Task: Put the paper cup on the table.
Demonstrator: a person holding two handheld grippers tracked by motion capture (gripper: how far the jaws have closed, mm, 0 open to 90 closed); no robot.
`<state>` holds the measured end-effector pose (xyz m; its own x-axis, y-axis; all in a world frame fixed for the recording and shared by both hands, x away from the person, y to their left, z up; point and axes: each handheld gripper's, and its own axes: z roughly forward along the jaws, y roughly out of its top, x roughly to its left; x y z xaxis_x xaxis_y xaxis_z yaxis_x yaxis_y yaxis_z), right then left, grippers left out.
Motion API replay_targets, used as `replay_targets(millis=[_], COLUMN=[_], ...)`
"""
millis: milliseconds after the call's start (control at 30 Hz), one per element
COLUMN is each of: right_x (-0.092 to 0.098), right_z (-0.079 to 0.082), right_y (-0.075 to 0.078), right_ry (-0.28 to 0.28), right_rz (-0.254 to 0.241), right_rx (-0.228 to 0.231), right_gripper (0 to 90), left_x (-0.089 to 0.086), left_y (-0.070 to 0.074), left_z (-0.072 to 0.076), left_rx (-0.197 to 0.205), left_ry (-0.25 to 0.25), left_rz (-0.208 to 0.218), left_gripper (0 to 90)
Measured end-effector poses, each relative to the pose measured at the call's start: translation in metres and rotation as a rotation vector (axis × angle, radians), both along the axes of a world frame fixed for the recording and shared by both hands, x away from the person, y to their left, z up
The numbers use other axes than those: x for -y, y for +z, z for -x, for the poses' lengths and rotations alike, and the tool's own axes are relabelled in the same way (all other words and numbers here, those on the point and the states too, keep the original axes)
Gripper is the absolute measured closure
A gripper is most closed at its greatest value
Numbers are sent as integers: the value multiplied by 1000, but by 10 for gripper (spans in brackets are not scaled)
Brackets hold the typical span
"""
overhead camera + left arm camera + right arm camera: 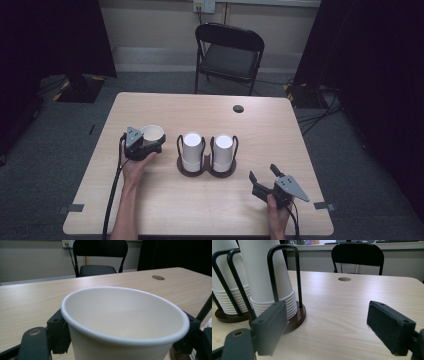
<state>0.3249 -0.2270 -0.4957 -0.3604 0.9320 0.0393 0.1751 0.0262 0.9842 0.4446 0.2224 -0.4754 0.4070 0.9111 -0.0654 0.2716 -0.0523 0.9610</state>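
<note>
Cup (pixel 125 325) plain, no print – flanked by left gripper (pixel 145 141), grip unclear – right gripper (pixel 265 178) released.

Your high view: table (pixel 200 200) evenly lit from above, soft faint shadows, no glare; dark curtains left and right swallow detail. Your left gripper view: near cup (pixel 125 322) rim slightly soft, far chair (pixel 100 255) sharper. Your right gripper view: near pads (pixel 390 327) blurred, tabletop bright.
</note>
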Motion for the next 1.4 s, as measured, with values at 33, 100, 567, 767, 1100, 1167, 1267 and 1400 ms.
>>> replay_targets(millis=[33,100,567,767,1100,1167,1267,1400], right_x=[0,0,0,0,0,0,0,0], right_z=[0,0,0,0,0,0,0,0], right_y=[0,0,0,0,0,0,0,0], right_ry=[1,0,-2,-2,-6,-6,-6,-7], right_rz=[1,0,-1,-1,-1,0,0,-1], right_rx=[1,1,-2,0,1,1,2,3], right_gripper=[163,164,168,168,168,168,168,168], left_x=[0,1,0,-1,-9,-11,-13,-13], left_y=[-1,-4,-14,-12,-14,-14,-13,-16], left_z=[0,-1,0,3,12,14,18,20], left_rx=[-4,-13,-82,-96,-98,-106,-116,-122], left_ry=[-2,-5,-20,-3,-8,11,25,30], left_rz=[-2,-10,-44,-82,-91,-83,-104,-107], left_gripper=[208,207,160,153,154,154,155,155])
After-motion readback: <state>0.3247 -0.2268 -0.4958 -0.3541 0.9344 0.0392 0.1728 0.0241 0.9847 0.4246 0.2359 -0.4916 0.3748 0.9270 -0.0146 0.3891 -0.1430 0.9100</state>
